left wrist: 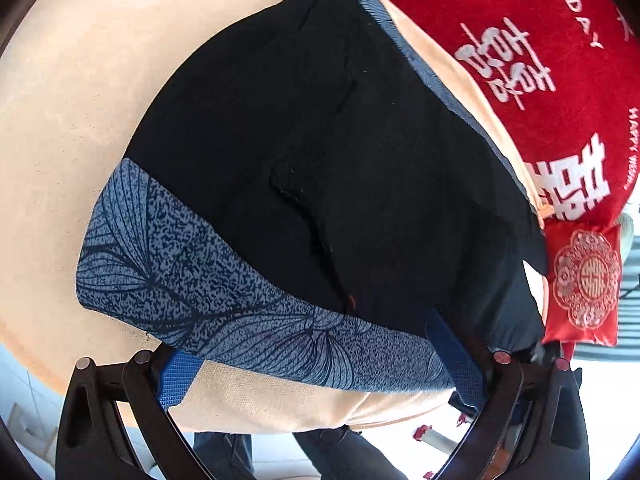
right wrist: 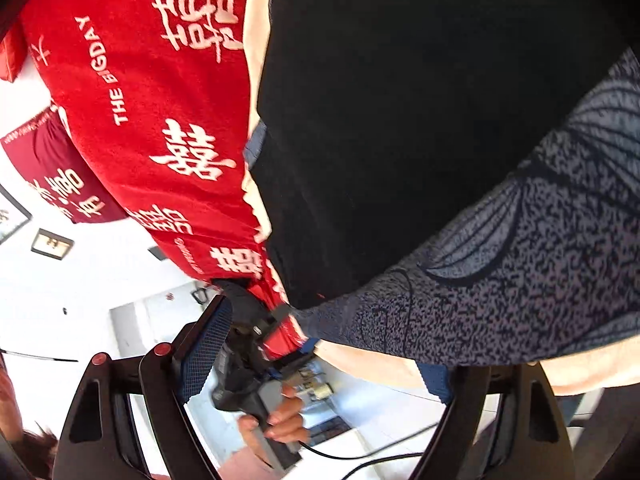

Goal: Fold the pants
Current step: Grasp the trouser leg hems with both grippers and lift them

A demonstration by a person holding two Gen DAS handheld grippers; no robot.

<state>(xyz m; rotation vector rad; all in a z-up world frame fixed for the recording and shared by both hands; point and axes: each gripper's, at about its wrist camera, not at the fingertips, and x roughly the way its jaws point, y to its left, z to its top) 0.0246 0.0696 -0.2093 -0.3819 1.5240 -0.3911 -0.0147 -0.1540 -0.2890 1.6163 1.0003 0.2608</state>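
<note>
Lying flat on a peach-coloured surface (left wrist: 72, 128), the pants (left wrist: 328, 168) fill mid-frame in the left wrist view: black fabric, with a blue leaf-print band (left wrist: 224, 300) along the lower edge. Left gripper (left wrist: 320, 368): jaws apart, straddling that band, pads (left wrist: 176, 380) not visibly pressing the cloth. Right gripper (right wrist: 316, 364): jaws apart, print band at right, no clamp seen. Red cloth (right wrist: 152, 92) at upper left of the right view reads "THE BIGDAY", with white Chinese characters; the left view shows "HAPPY WEDDING", partly cut. A hand (right wrist: 280, 420) grips the other gripper's handle, lower centre.
</note>
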